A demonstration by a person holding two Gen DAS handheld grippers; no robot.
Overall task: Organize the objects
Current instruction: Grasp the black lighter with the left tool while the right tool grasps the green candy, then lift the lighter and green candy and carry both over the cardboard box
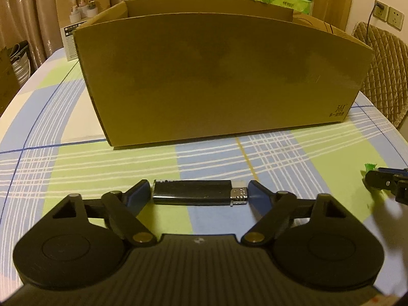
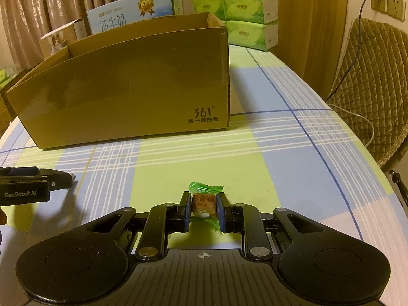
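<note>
A black lighter (image 1: 196,192) with a silver head lies crosswise on the checked tablecloth (image 1: 76,168), between the fingers of my left gripper (image 1: 199,193). The jaws stand wide, one fingertip near each end, a small gap at each. My right gripper (image 2: 204,207) is shut on a small candy (image 2: 204,204) with a green wrapper and orange label, low over the cloth. An open cardboard box (image 1: 216,76) stands just beyond both grippers; it also shows in the right wrist view (image 2: 127,89). The right gripper shows at the left wrist view's right edge (image 1: 387,183).
Behind the box stand a blue milk carton (image 2: 132,12), stacked green tissue packs (image 2: 237,10) and a small product box (image 1: 81,25). A quilted chair (image 2: 369,81) and a cable are at the right. The table edge curves away on both sides.
</note>
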